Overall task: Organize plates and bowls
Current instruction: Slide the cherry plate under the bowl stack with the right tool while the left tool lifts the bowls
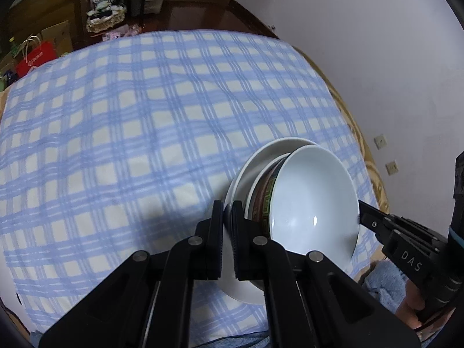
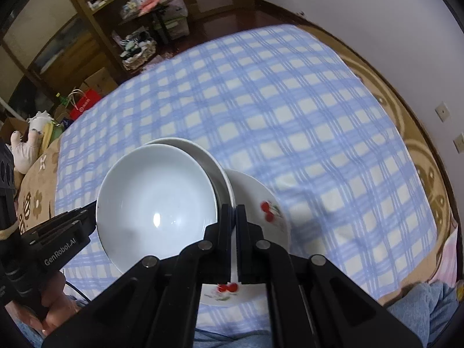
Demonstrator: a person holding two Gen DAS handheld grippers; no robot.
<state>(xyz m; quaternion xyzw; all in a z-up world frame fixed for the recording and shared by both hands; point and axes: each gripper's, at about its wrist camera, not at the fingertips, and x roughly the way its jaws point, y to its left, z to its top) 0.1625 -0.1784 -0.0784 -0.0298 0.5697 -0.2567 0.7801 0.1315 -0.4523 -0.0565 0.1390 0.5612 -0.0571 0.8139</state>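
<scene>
The stacked bowls (image 2: 156, 200) and cherry plate (image 2: 261, 203) are pinched at opposite rims by the left tool (image 1: 227, 211) and right tool (image 2: 233, 214), apparently so the stack is carried level over the checked surface (image 1: 116, 116).

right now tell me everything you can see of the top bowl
The top bowl is plain glossy white, ceramic by its look, and empty. It sits nested on a patterned bowl above plates, tilted, over the checked cloth. The left gripper and right gripper clamp the stack's opposite rims.
</scene>
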